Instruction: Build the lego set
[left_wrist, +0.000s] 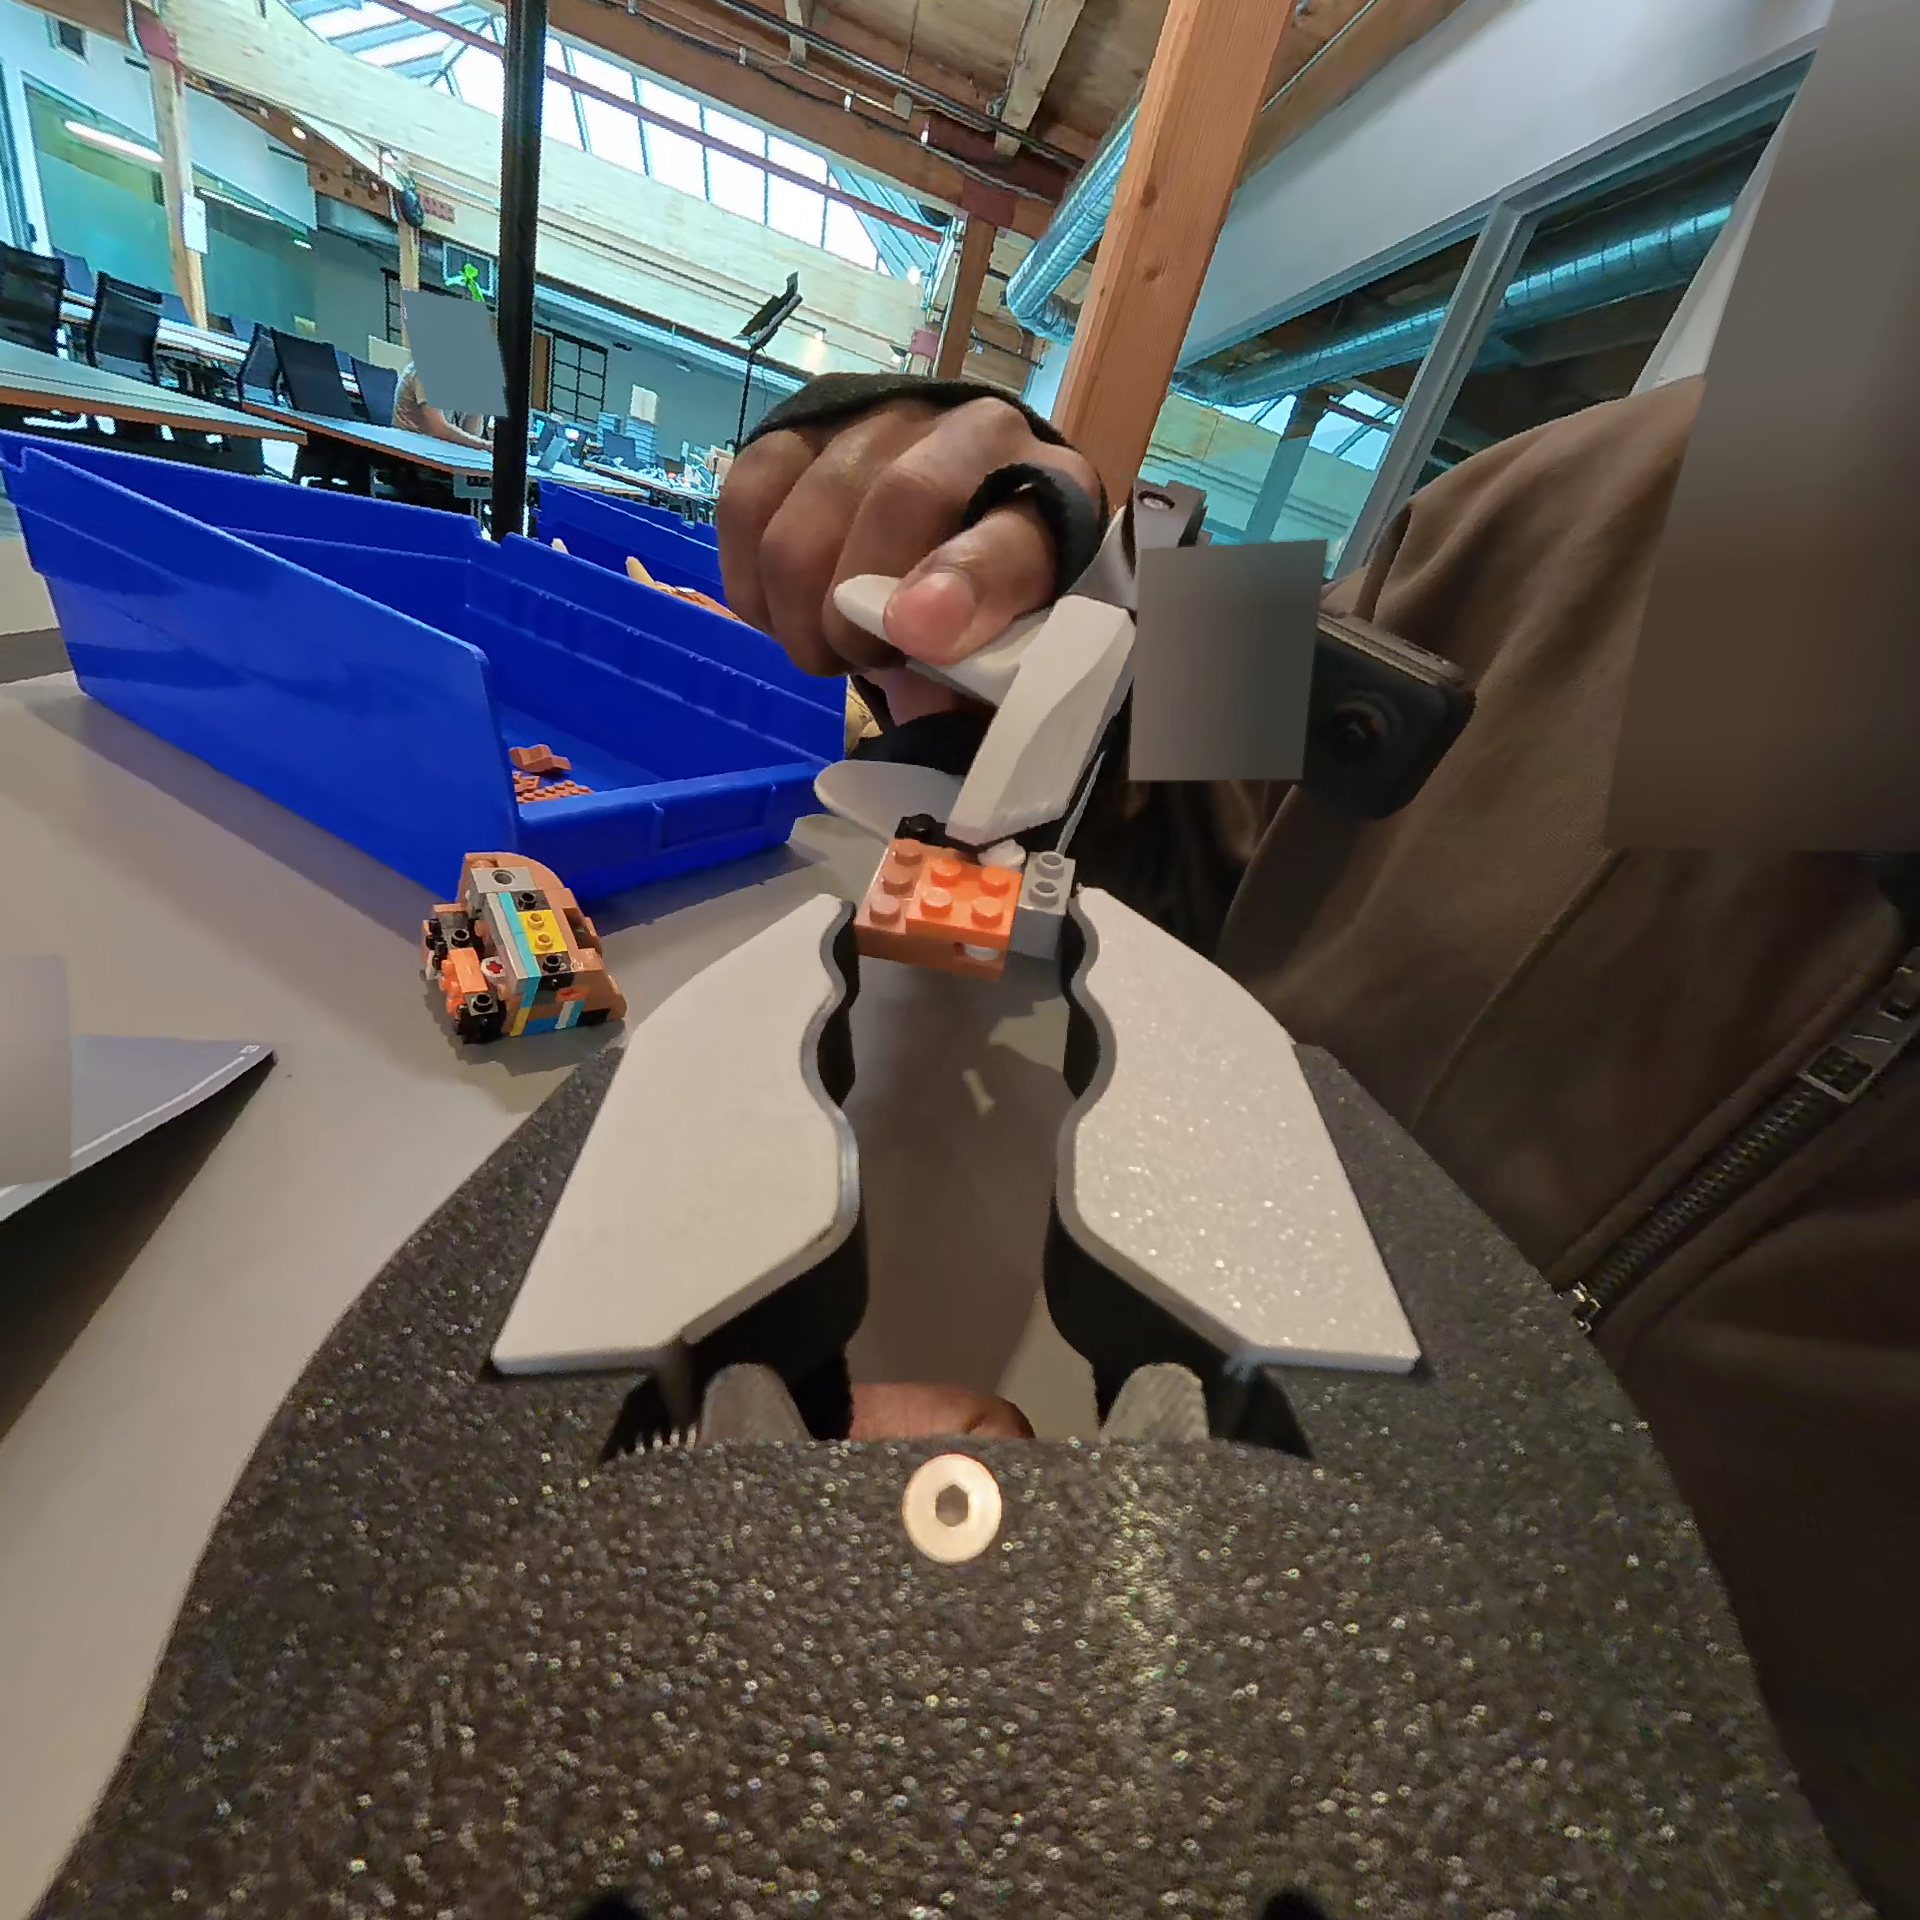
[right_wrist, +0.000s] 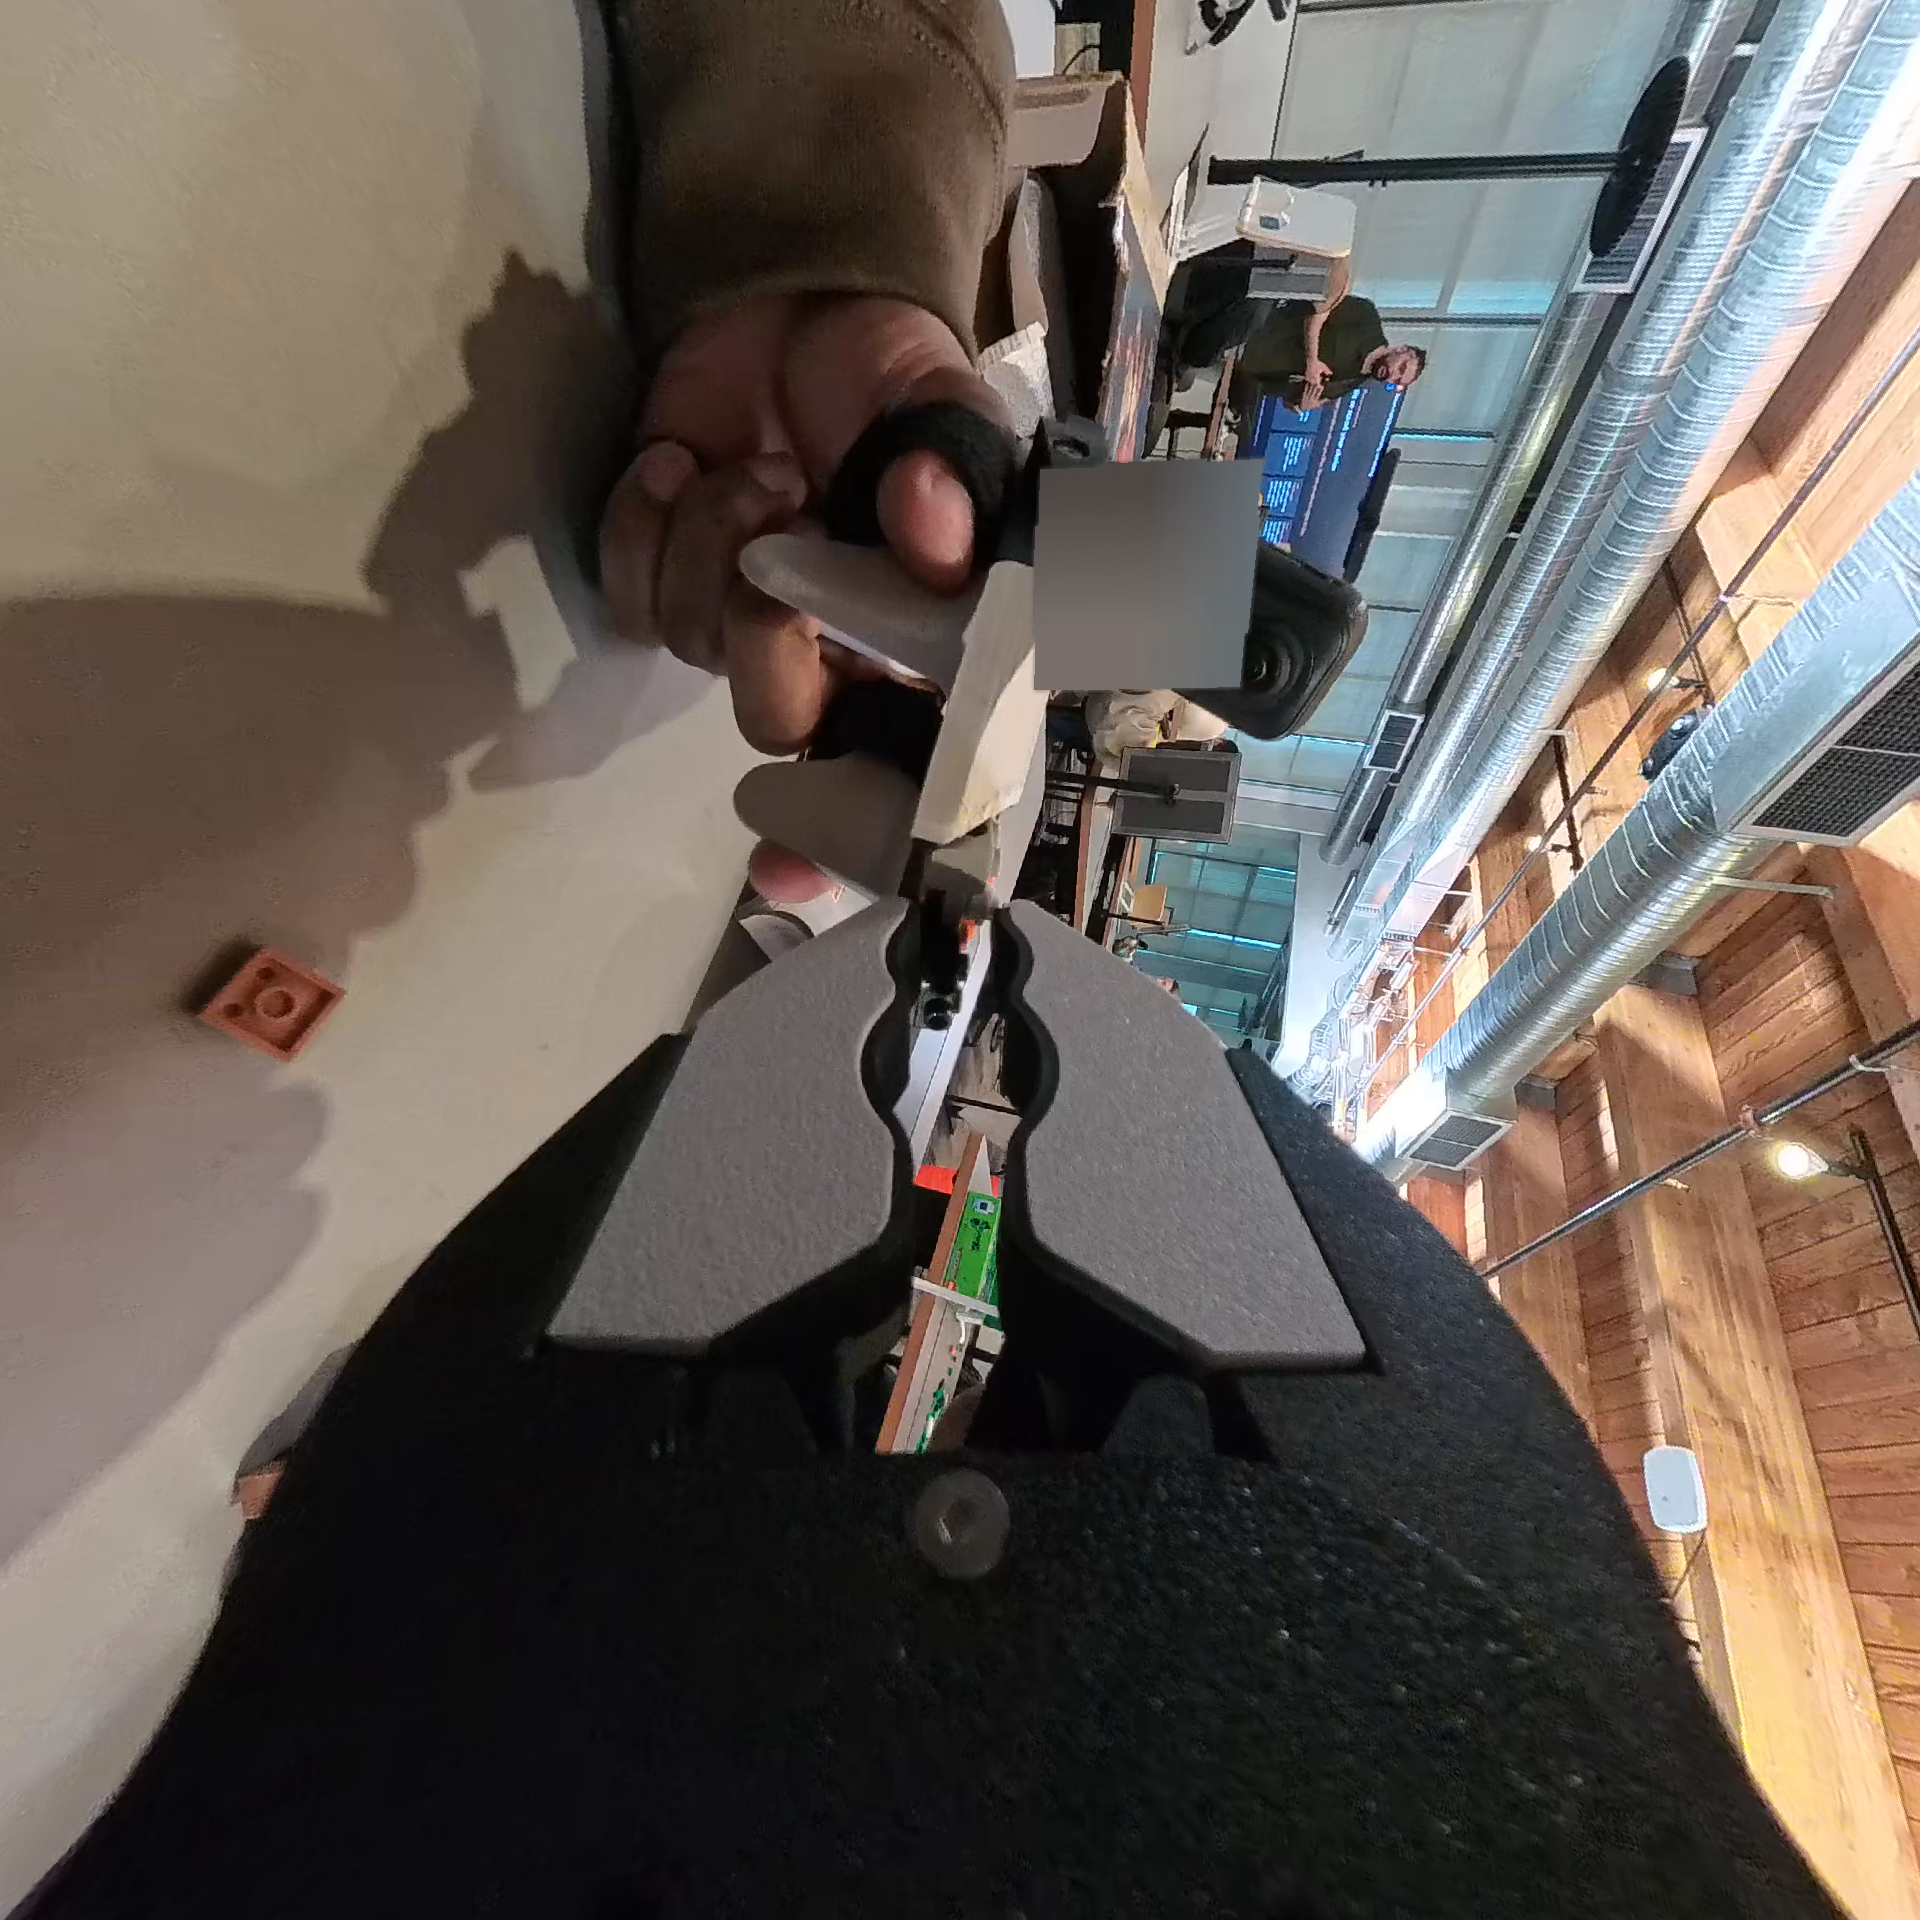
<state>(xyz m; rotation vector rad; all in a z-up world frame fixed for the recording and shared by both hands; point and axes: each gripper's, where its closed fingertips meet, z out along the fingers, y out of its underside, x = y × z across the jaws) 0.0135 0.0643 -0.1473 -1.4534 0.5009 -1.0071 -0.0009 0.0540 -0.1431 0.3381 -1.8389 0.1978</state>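
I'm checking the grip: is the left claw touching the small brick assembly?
Touching. The left wrist view shows the left claw with its fingertips pressed against both ends of the small brick assembly, with no gap visible.

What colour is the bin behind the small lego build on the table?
Bright blue bin, seen best in the left wrist view, behind the lego build.

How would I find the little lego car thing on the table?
Start at the big blue bin on the grey table. Just in front of its near corner sits the small lego model, lying alone on the tabletop. Unlike the loose brown pieces inside the bin, it is a built, multicoloured lump: brown, orange, yellow, black.
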